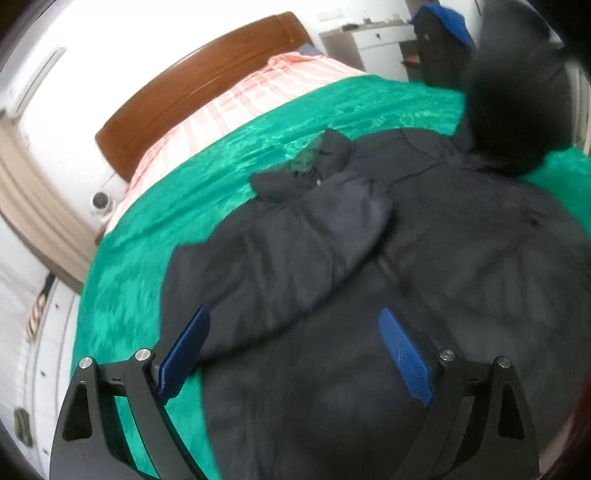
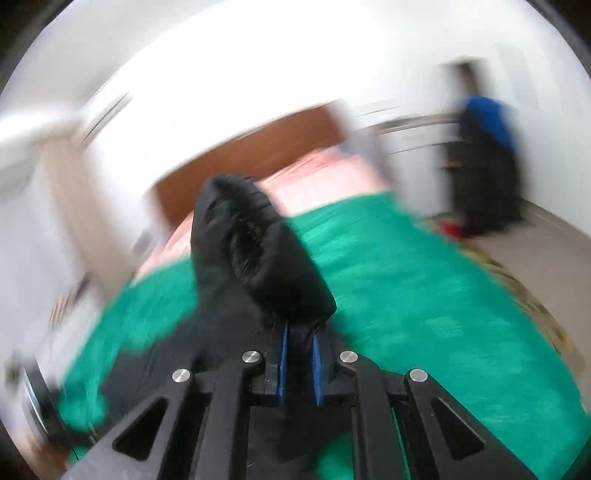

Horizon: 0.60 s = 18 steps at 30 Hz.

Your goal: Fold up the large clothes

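A large dark padded jacket (image 1: 424, 258) lies spread on the green blanket (image 1: 192, 192) of a bed. One sleeve (image 1: 332, 229) is laid slantwise across its body, and the collar end (image 1: 314, 162) shows a green lining. My left gripper (image 1: 293, 312) hovers above the jacket's lower part, open, with nothing between its blue pads. My right gripper (image 2: 300, 328) is shut on a dark puffy part of the jacket (image 2: 255, 251) and holds it up off the blanket (image 2: 424, 295). The right wrist view is smeared by motion. In the left wrist view, a dark blurred mass (image 1: 513, 92) rises at the upper right.
A brown wooden headboard (image 1: 192, 85) and a pink striped sheet (image 1: 258, 96) lie beyond the blanket. A white desk (image 1: 369, 37) and a dark chair with a blue garment (image 1: 443, 26) stand behind the bed. A beige curtain (image 1: 33, 206) and a white cabinet (image 1: 48, 350) are on the left.
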{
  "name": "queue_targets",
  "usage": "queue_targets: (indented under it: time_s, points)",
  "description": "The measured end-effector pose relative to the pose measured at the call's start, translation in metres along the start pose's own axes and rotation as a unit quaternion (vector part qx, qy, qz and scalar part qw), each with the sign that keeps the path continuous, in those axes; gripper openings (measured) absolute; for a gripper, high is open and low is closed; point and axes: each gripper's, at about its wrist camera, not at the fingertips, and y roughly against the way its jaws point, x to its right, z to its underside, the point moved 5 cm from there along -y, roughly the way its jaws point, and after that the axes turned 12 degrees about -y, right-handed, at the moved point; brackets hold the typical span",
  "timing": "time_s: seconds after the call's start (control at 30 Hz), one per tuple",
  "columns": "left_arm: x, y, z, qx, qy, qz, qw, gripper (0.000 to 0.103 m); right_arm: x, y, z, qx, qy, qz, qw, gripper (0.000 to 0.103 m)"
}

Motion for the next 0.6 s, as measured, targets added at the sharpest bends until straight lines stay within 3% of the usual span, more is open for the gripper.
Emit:
queue_targets:
  time_s: [0.07, 0.13, 0.2, 0.27, 0.3, 0.33, 0.37, 0.43, 0.57, 0.6]
  points:
    - [0.005, -0.032, -0.020, -0.009, -0.010, -0.006, 0.9999, 0.094, 0.068, 0.010, -0.027, 0.022, -0.066, 0.062, 0.996, 0.010]
    - [0.010, -0.063, -0.035, -0.019, -0.017, -0.018, 0.9995, 0.094, 0.139, 0.007, -0.030, 0.015, -0.115, 0.139, 0.983, 0.010]
    - [0.017, -0.095, -0.046, -0.038, -0.034, -0.021, 0.9985, 0.094, 0.200, -0.001, -0.011, -0.009, -0.147, 0.217, 0.965, 0.010]
    - [0.026, -0.117, -0.051, -0.055, -0.049, -0.026, 0.9969, 0.094, 0.246, -0.013, 0.021, -0.054, -0.181, 0.268, 0.945, 0.013]
    - [0.029, -0.123, -0.053, -0.057, -0.056, -0.028, 0.9964, 0.094, 0.256, -0.014, 0.031, -0.065, -0.190, 0.280, 0.939, 0.017]
    - [0.031, -0.129, -0.055, -0.057, -0.064, -0.034, 0.9957, 0.098, 0.266, -0.016, 0.045, -0.080, -0.198, 0.295, 0.931, 0.028]
    - [0.033, -0.132, -0.057, -0.054, -0.073, -0.046, 0.9948, 0.100, 0.267, -0.014, 0.059, -0.083, -0.194, 0.306, 0.929, 0.037]
    - [0.037, -0.136, -0.059, -0.043, -0.093, -0.058, 0.9930, 0.102, 0.250, 0.001, 0.074, -0.055, -0.170, 0.308, 0.934, 0.088]
    - [0.043, -0.140, -0.059, -0.037, -0.116, -0.057, 0.9909, 0.101, 0.174, 0.028, 0.108, 0.021, -0.119, 0.244, 0.962, 0.095]
    - [0.044, -0.139, -0.059, -0.034, -0.117, -0.044, 0.9916, 0.086, 0.155, 0.029, 0.120, 0.029, -0.106, 0.225, 0.968, 0.099]
